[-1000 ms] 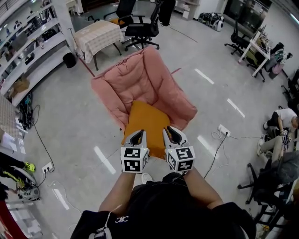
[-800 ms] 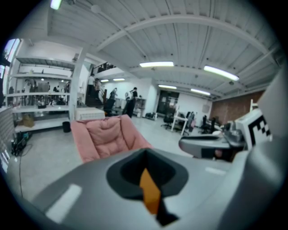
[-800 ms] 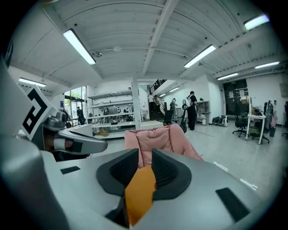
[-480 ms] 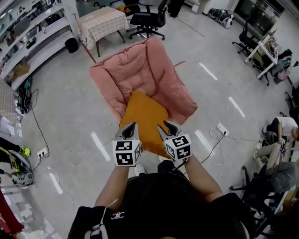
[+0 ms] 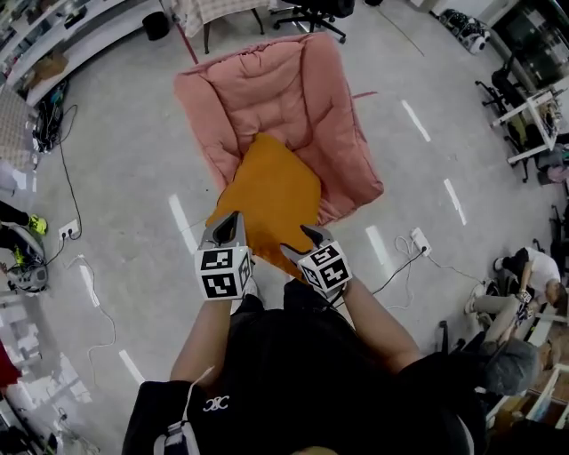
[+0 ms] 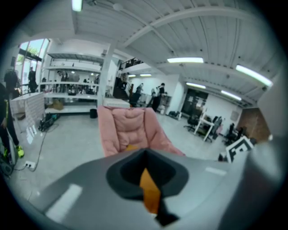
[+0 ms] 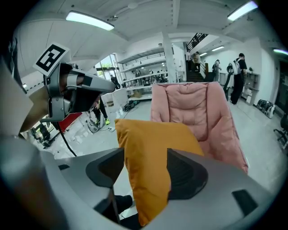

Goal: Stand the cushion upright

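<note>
The orange cushion (image 5: 271,200) lies tilted on the front of the pink padded chair (image 5: 267,89), its near edge toward me. My left gripper (image 5: 233,219) is shut on that edge near the left corner. In the left gripper view only a thin orange strip of the cushion (image 6: 150,191) shows between the nearly closed jaws, with the chair (image 6: 130,128) beyond. My right gripper (image 5: 311,236) is at the right corner and its jaws are opening. In the right gripper view the cushion (image 7: 153,152) stands loosely between the wide jaws of the right gripper (image 7: 144,173), before the chair (image 7: 198,108).
A power strip (image 5: 418,242) with a cable lies on the floor right of the chair. A black bin (image 5: 156,23) and a cloth-covered table stand behind it. Shelving and cables (image 5: 49,115) line the left. A person (image 5: 511,267) sits at far right.
Both grippers have sunk with the cushion's near edge, toward my legs. The right gripper's jaws have spread apart. The cushion now lies lower against the chair's front.
</note>
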Demonstrator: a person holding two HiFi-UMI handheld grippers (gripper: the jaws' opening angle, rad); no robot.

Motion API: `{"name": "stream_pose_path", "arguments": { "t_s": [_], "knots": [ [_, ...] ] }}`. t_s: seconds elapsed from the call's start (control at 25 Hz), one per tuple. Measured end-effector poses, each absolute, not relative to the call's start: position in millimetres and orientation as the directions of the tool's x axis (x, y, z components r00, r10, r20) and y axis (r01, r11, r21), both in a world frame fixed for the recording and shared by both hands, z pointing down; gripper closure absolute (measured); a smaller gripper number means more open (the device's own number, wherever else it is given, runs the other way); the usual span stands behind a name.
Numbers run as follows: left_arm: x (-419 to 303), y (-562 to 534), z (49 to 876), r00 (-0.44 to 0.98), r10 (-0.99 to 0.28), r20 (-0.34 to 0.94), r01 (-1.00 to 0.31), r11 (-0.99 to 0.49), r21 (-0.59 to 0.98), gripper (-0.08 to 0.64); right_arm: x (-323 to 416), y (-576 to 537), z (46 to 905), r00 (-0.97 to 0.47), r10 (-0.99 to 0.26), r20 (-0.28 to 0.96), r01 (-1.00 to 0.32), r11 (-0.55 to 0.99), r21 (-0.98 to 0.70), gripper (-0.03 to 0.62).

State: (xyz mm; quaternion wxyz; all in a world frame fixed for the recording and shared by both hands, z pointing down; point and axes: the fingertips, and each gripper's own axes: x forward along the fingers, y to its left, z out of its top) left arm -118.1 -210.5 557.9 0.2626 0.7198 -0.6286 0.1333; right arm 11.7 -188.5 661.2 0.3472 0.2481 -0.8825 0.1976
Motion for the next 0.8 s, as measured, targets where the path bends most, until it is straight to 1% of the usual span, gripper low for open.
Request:
{"name": "stream_pose_path", "arguments": {
  "t_s": [0.16, 0.24, 0.36, 0.52, 0.68, 0.76, 0.8],
  "knots": [
    [-123, -202, 567, 0.137, -0.826, 0.547, -0.976, -0.018, 0.217, 0.565, 5, -170, 686, -0.622, -0.186, 0.761, -0.495, 0.846, -0.198, 0.298],
    [-125, -197, 571, 0.122, -0.82, 0.559, -0.977, 0.001, 0.215, 0.565, 3, -163, 700, -0.594, -0.152, 0.79, -0.468, 0.864, -0.185, 0.282],
    [-126, -194, 575, 0.112, -0.816, 0.568, -0.978, 0.011, 0.208, 0.565, 1, -164, 721, -0.534, -0.149, 0.832, -0.447, 0.886, -0.128, 0.264],
    [-128, -186, 580, 0.095, -0.81, 0.579, -0.979, 0.031, 0.203, 0.565, 3, -158, 754, -0.425, -0.132, 0.895, -0.436, 0.897, -0.074, 0.259],
    [-133, -175, 580, 0.073, -0.803, 0.591, -0.98, 0.054, 0.194, 0.565, 1, -157, 777, -0.377, -0.137, 0.916, -0.46, 0.886, -0.057, 0.261],
    [-135, -174, 578, 0.064, -0.803, 0.593, -0.981, 0.06, 0.187, 0.565, 1, -160, 784, -0.378, -0.145, 0.914, -0.48, 0.875, -0.06, 0.275],
    [-136, -173, 576, 0.061, -0.803, 0.592, -0.981, 0.061, 0.184, 0.565, 1, -162, 786, -0.379, -0.146, 0.914, -0.489, 0.87, -0.063, 0.299]
  ]
}}
